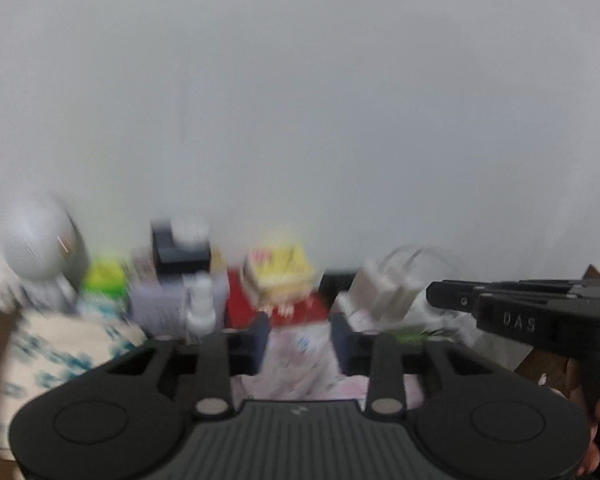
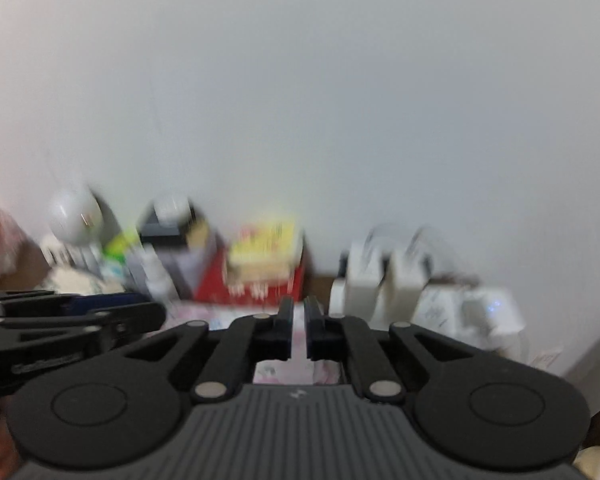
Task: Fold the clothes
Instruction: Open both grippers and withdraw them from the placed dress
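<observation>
A pale pink printed cloth [image 1: 300, 364] lies close under both grippers on a brown table, blurred in both views. My left gripper [image 1: 300, 336] stands open, and the cloth shows in the wide gap between its fingers. From the right wrist view that same gripper [image 2: 156, 314] reaches in from the left edge. My right gripper [image 2: 299, 330] is shut to a thin slit with the pink cloth [image 2: 288, 372] pinched in it and bunched just below. In the left wrist view the right gripper [image 1: 434, 296] comes in from the right, and a hand is on its handle.
Against the white wall stand a red box [image 1: 284, 312] with a yellow box [image 1: 280, 268] on top, a dark box, a white bottle [image 1: 200, 312], a round white object [image 1: 36, 244] and white chargers [image 2: 384, 280]. A white cloth with teal print [image 1: 60, 356] lies at the left.
</observation>
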The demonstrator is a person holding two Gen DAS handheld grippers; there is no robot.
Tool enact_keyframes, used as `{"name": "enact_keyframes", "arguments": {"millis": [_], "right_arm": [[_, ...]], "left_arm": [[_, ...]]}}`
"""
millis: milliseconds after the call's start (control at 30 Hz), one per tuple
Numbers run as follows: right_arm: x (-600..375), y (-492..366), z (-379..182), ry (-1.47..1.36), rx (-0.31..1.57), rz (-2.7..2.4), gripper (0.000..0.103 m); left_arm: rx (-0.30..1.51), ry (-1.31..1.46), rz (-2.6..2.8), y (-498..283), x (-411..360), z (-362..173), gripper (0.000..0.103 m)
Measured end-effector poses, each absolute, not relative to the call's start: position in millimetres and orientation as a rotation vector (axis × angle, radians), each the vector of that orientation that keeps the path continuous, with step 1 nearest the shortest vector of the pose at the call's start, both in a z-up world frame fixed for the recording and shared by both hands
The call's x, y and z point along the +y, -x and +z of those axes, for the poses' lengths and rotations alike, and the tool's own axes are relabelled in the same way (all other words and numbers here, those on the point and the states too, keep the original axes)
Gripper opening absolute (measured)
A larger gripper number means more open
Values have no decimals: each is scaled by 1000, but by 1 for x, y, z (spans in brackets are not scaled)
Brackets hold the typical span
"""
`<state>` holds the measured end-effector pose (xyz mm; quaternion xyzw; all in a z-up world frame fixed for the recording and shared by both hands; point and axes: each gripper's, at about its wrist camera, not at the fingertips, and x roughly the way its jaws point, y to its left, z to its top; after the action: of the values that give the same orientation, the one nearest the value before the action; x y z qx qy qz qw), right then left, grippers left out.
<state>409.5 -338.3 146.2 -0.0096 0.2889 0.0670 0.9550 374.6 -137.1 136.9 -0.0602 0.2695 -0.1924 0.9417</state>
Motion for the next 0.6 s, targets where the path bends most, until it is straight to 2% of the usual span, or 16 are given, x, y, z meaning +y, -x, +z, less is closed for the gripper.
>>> {"name": "enact_keyframes", "arguments": {"millis": [33,133,167,200,233,267,300,333,500,600], "right_arm": [[-337,-395,161,22,565,138,7],[-332,-340,202,28,503,152,13],[-329,-319,215,27,482,159,20],[-327,-297,225,24,462,169,34],[-325,-276,233,23,443,180,43],[-320,-253,238,29,428,191,59],[-316,-231,242,39,416,201,67],[-311,-209,243,47,410,212,69],[-286,-103,212,-15,445,270,103],[-263,-44,173,-100,519,343,103]], "left_arm": [[521,108,-386,-358,-134,153,47],[472,74,-338,-301,-125,194,54],[468,71,-318,-282,-119,204,57],[467,67,-301,-262,-113,212,66],[464,52,-300,-239,-106,217,74],[460,36,-300,-217,-100,223,77],[447,23,-303,-195,-93,223,81],[439,8,-287,-168,-84,218,83],[494,-21,-226,-64,-50,166,84],[534,11,-186,-14,-32,125,84]]}}
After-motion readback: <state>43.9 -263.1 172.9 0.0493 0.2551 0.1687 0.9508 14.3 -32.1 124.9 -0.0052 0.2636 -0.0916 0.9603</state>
